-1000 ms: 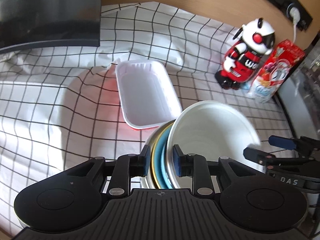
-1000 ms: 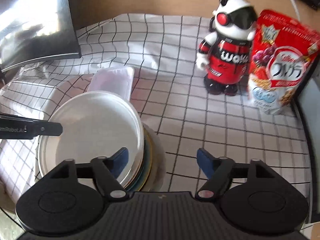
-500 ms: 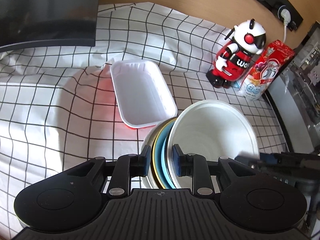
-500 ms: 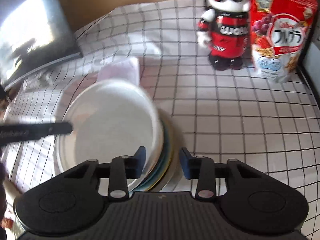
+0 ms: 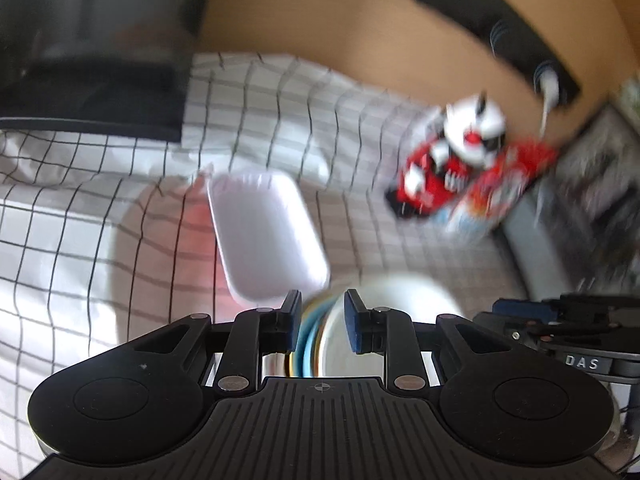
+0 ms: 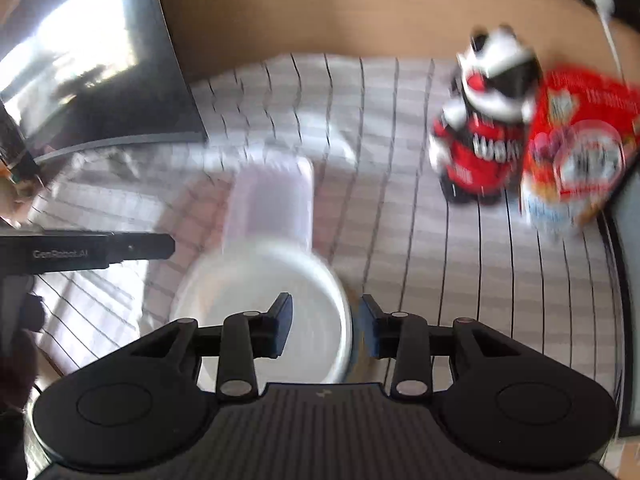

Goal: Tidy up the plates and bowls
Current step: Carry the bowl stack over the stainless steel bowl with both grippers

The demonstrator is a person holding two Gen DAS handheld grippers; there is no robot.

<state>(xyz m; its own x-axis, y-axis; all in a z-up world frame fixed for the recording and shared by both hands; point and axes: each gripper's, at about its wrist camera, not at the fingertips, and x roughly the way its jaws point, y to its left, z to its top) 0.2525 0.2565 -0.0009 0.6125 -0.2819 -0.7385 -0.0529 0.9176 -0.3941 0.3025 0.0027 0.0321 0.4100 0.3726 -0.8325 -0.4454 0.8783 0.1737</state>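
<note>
A stack of plates, white on top point(image 5: 404, 300) with blue and gold rims point(image 5: 310, 340) under it, is held between both grippers above the checked cloth. My left gripper point(image 5: 320, 326) is shut on the stack's left rim. My right gripper point(image 6: 326, 330) is shut on the stack's right rim point(image 6: 346, 332), and the white top plate point(image 6: 260, 300) fills the view's lower middle. A white rectangular tray point(image 5: 264, 236) lies on the cloth just beyond the stack, and also shows in the right wrist view point(image 6: 272, 204). Both views are motion-blurred.
A red and white toy robot point(image 6: 488, 120) and a red cereal bag point(image 6: 580, 148) stand at the back right. A dark monitor point(image 5: 92, 48) stands at the back left. A wooden wall point(image 5: 340, 32) with a power strip runs behind.
The right gripper has closed from wide open onto the stack's right rim. Both grippers and the stack have moved, with the scene dropping and blurring in both views.
</note>
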